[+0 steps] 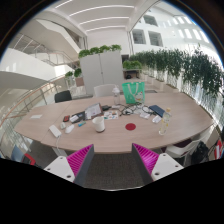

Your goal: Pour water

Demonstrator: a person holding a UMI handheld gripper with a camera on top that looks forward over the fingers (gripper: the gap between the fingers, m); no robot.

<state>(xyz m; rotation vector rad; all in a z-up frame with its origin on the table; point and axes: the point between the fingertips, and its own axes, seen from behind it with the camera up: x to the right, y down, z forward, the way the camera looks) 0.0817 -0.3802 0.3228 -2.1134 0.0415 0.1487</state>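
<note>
A long oval wooden table (120,135) lies ahead of and beyond my fingers, a good way off. On it a white cup-like vessel (99,123) stands near the middle, and a smaller white cup (55,130) stands toward the left end. My gripper (112,152) is open and held well short of the table. Its magenta pads (79,158) are spread wide, with only dark grey carpet between them. Nothing is held.
The table also carries a green bag (133,93), a propped tablet (93,111), a red item (130,126) and several small things. Chairs (62,96) stand around it. Behind are white cabinets (100,68) and a row of tall plants (180,65).
</note>
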